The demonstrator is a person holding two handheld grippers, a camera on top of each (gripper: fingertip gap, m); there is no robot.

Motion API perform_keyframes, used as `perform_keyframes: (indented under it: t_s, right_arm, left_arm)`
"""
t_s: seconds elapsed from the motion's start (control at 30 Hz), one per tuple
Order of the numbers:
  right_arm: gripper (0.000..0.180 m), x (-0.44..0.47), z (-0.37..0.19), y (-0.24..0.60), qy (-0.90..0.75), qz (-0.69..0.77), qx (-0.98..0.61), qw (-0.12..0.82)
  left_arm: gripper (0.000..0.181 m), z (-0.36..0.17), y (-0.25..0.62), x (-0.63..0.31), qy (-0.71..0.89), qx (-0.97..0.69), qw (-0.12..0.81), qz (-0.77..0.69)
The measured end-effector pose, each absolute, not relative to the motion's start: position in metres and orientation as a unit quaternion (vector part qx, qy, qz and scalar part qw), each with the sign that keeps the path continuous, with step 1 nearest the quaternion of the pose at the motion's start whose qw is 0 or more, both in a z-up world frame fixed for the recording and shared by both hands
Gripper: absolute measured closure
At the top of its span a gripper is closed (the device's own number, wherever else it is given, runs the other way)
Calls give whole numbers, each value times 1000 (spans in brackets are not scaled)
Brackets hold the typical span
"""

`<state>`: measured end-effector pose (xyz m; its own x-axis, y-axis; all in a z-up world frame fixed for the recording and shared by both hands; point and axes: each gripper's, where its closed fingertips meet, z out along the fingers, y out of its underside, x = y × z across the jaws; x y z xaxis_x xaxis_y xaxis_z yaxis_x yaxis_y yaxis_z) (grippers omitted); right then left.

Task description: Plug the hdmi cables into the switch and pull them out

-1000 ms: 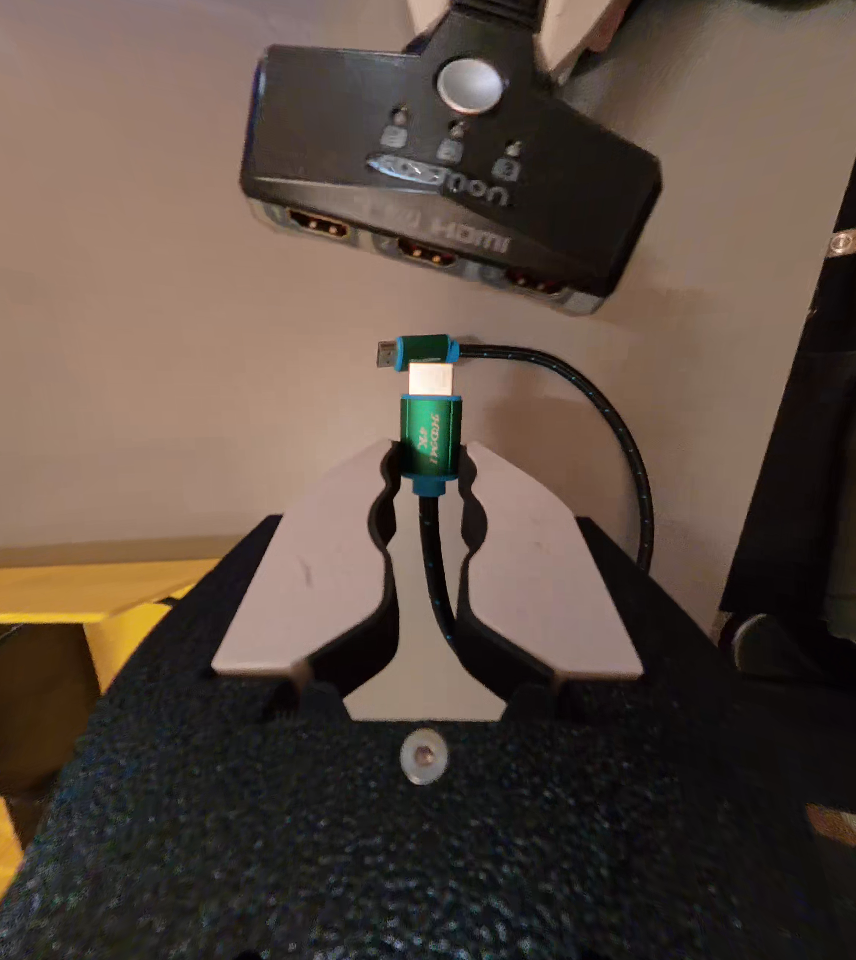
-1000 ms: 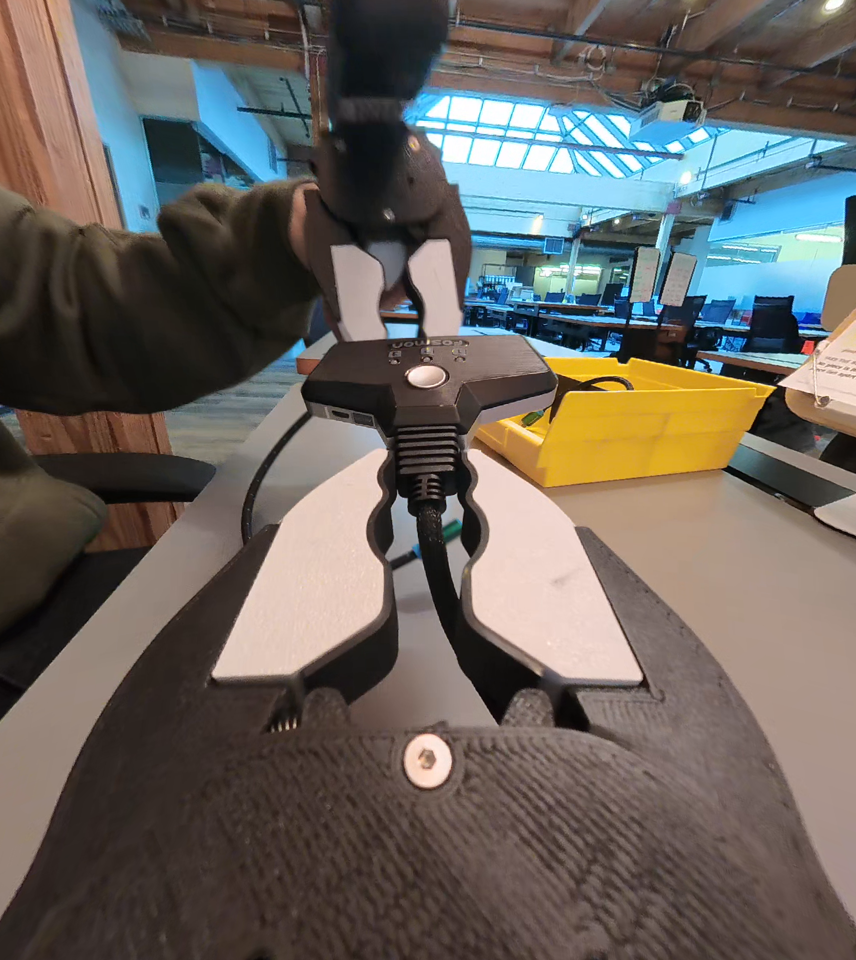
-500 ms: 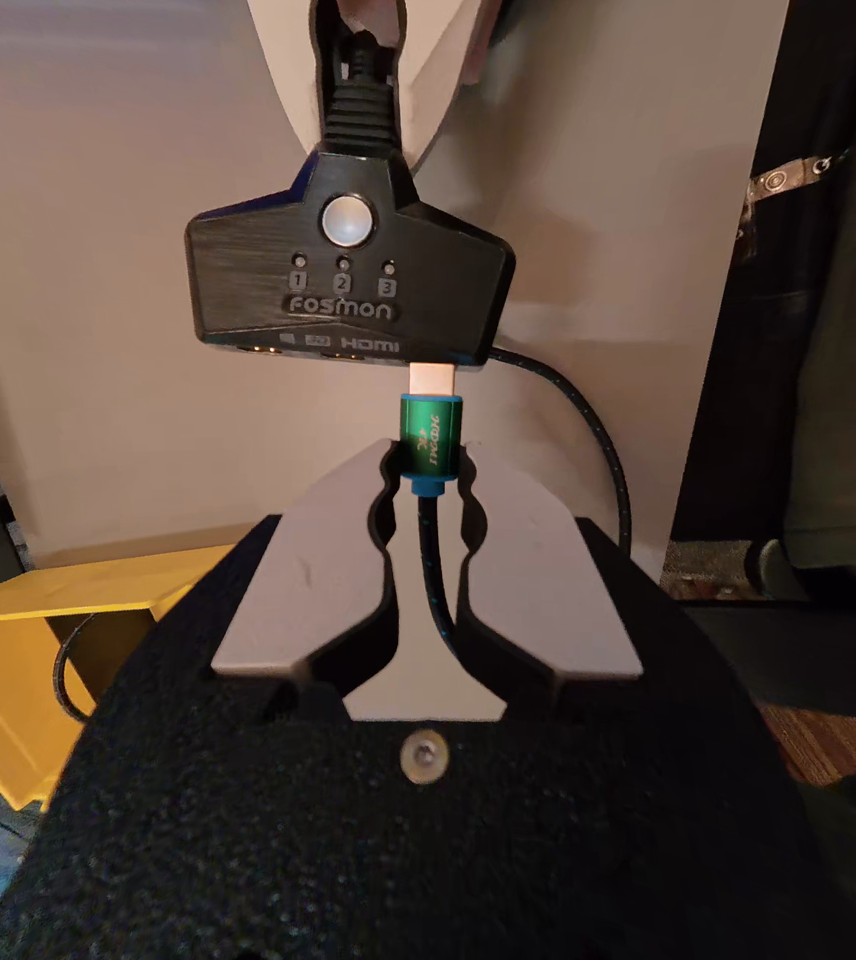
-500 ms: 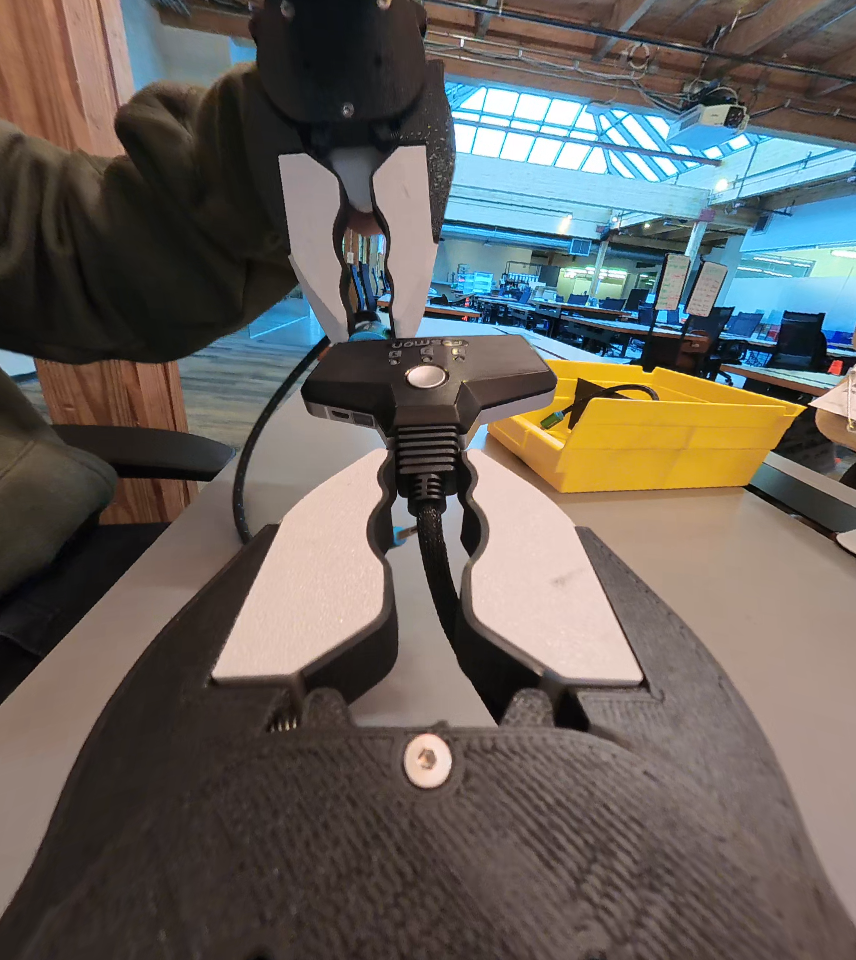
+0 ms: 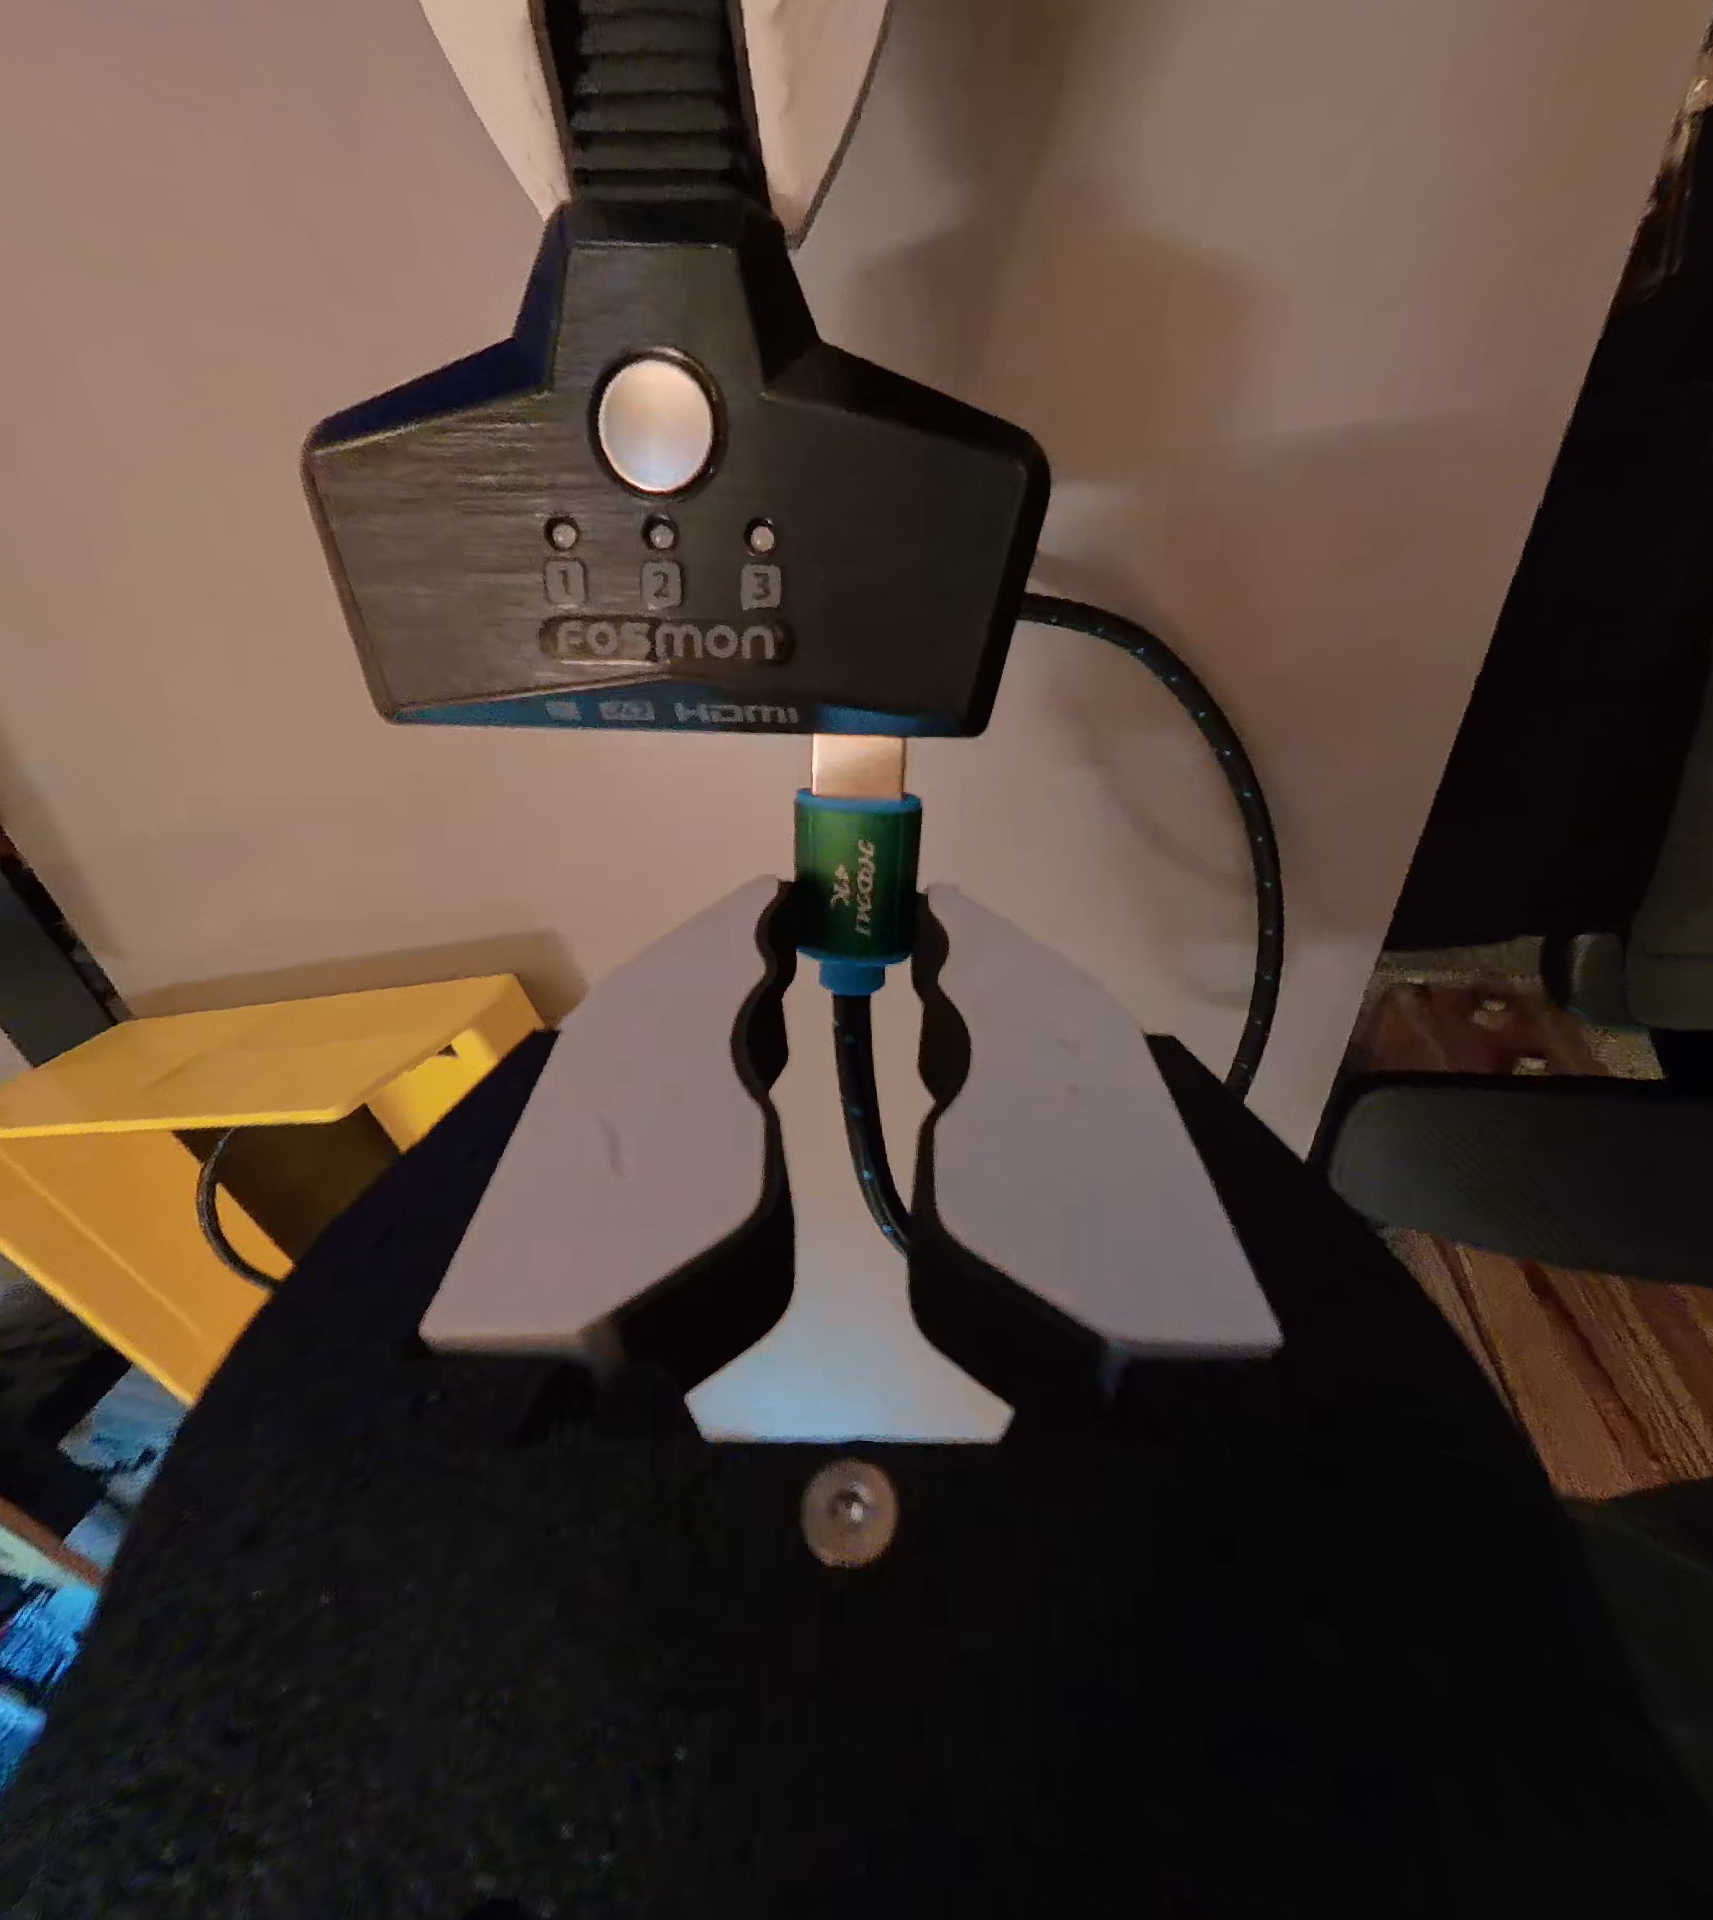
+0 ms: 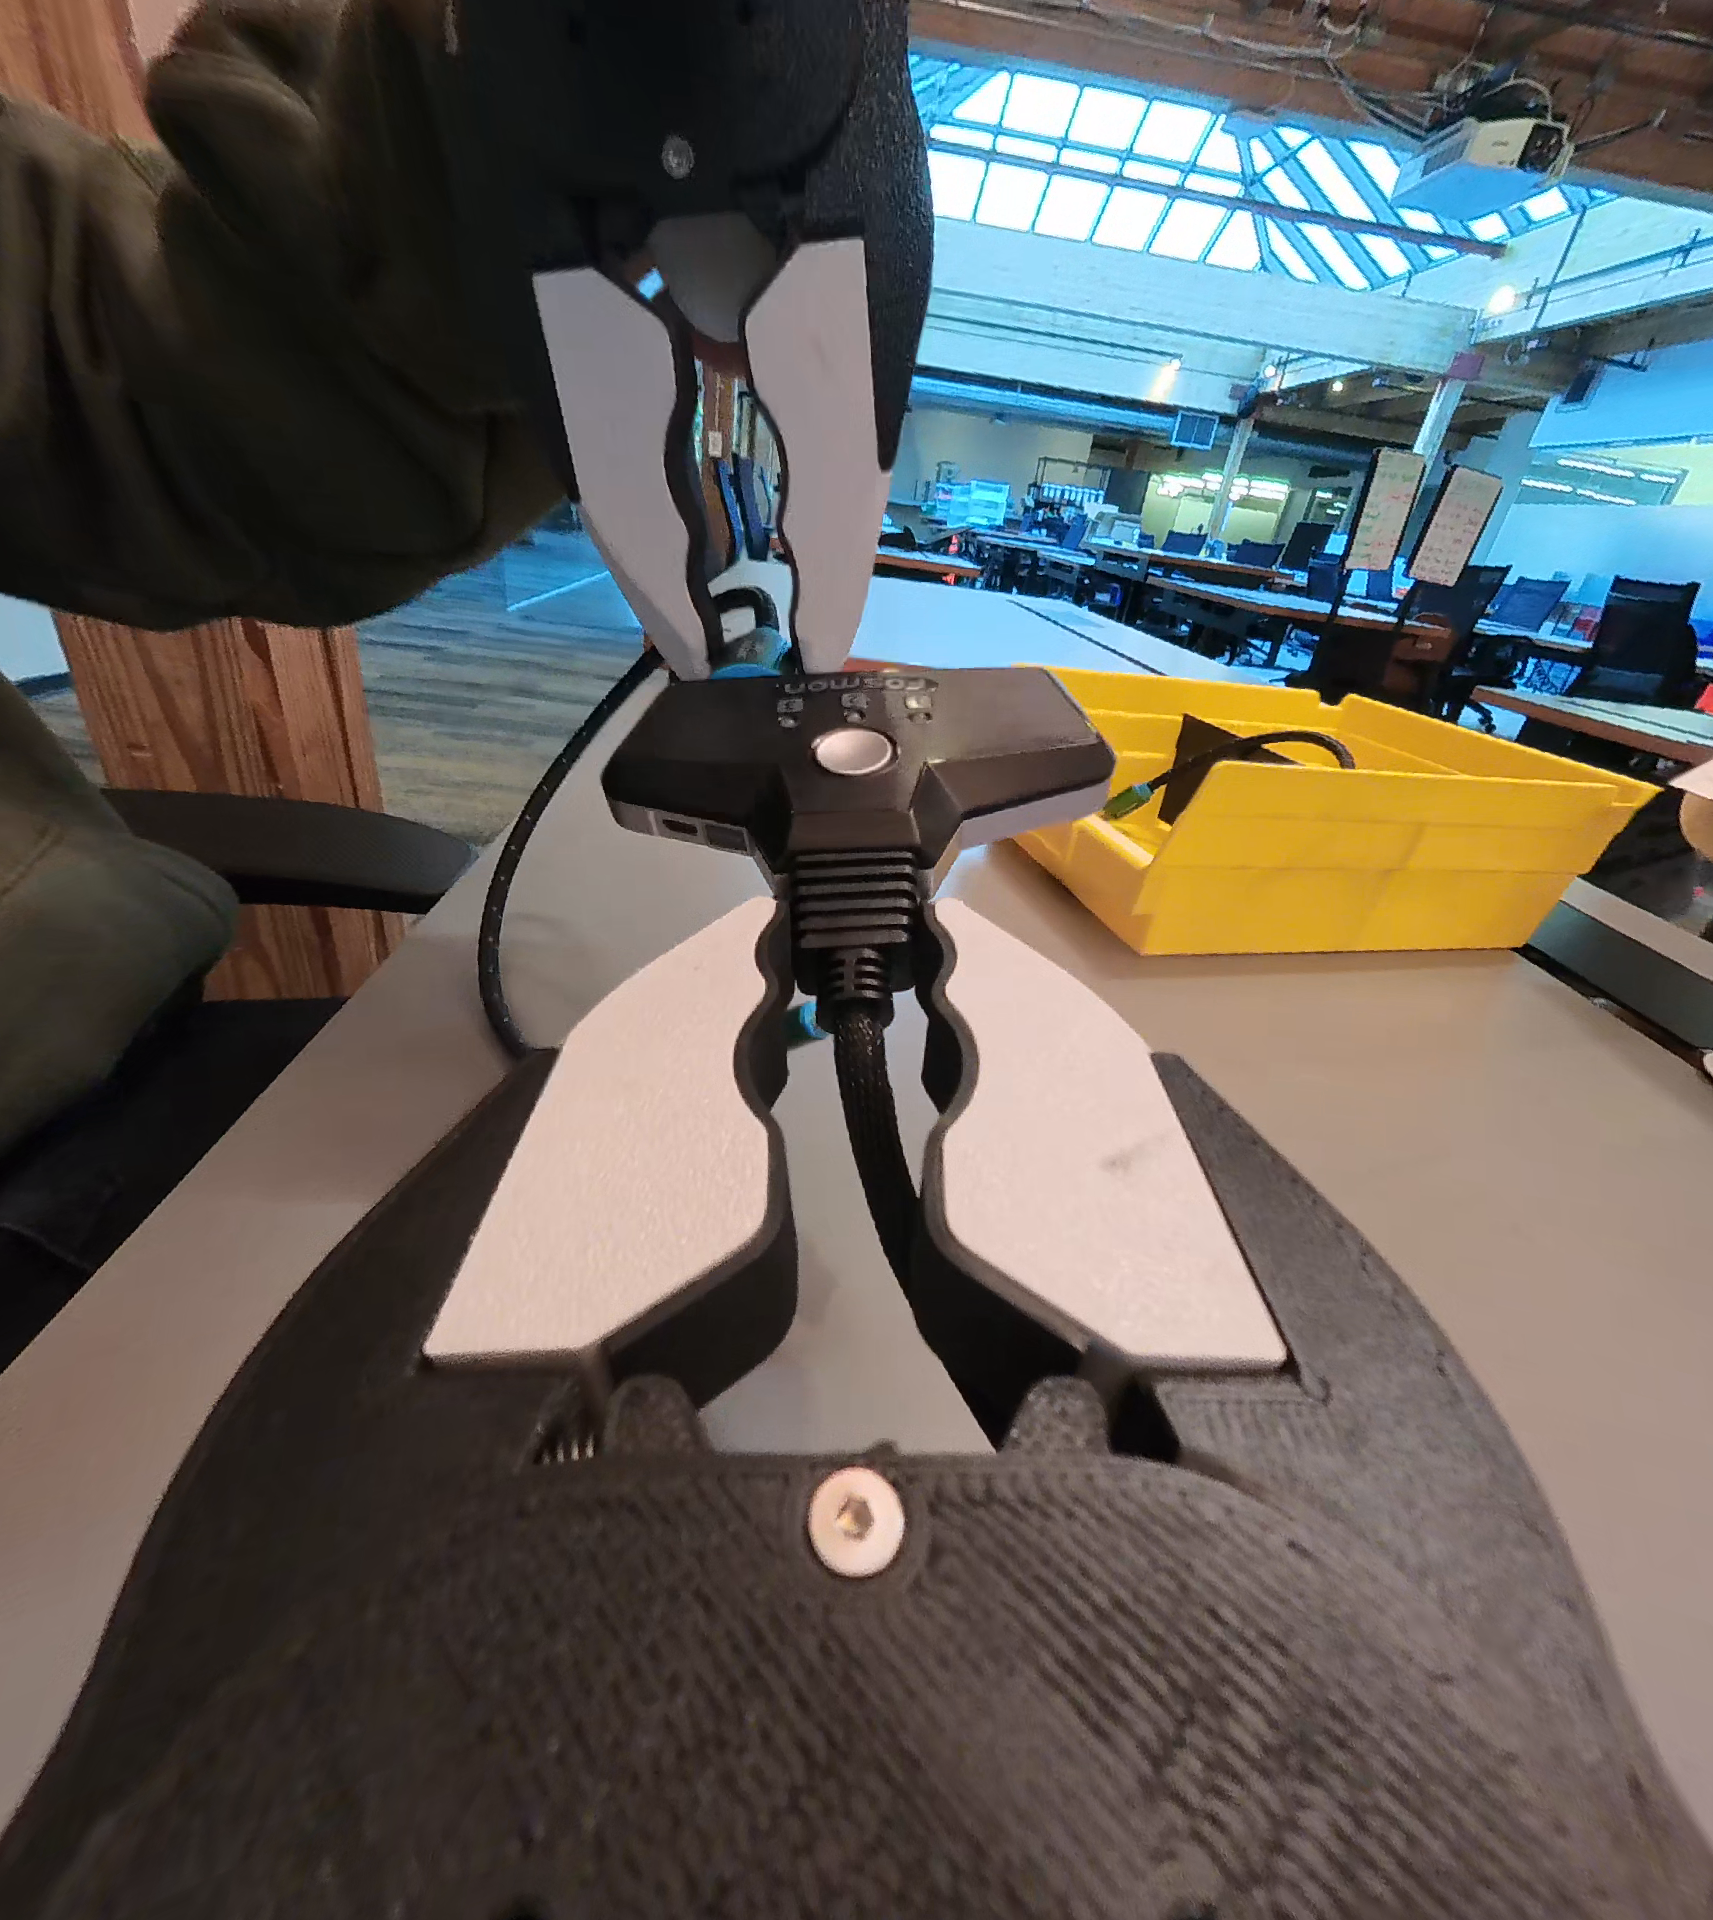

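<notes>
My left gripper [image 5: 854, 904] is shut on the green HDMI plug [image 5: 857, 878]. The plug's metal tip [image 5: 857, 767] meets the right-hand port on the lower edge of the black switch [image 5: 670, 561]; how deep it sits I cannot tell. Its braided cable [image 5: 1257, 894] loops off to the right. My right gripper [image 6: 857, 940] is shut on the ribbed cable neck [image 6: 852, 899] of the switch [image 6: 857, 758] and holds it above the grey table [image 6: 1403, 1091]. The left gripper [image 6: 743, 655] comes down onto the switch's far edge in the right wrist view.
A yellow bin [image 6: 1351, 821] holding another cable stands on the table to the right of the switch; it also shows in the left wrist view [image 5: 156, 1122]. A person's green sleeve [image 6: 208, 343] and a black chair arm [image 6: 312, 842] are at the left.
The switch and the green plug have come together: a gap separated them one second ago, and now the plug's tip is at the right-hand port. Both grips are unchanged.
</notes>
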<state>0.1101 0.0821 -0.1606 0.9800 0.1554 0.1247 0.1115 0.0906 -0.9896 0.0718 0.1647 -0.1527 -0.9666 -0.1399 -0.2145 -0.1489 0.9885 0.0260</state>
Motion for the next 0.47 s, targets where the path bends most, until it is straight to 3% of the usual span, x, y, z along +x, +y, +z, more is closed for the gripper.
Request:
perform_keyframes:
  t_s: [0.03, 0.27, 0.47]
  right_arm:
    - [158, 110, -162, 83, -101, 12, -679, 727]
    - [158, 108, -170, 90, -107, -12, -704, 702]
    - [157, 105, -169, 87, -120, -8, -698, 706]
  left_arm:
    - [161, -154, 167, 71, 991, -73, 106, 35]
    - [160, -162, 178, 71, 983, -63, 119, 122]
    - [161, -163, 172, 66, 993, -61, 78, 59]
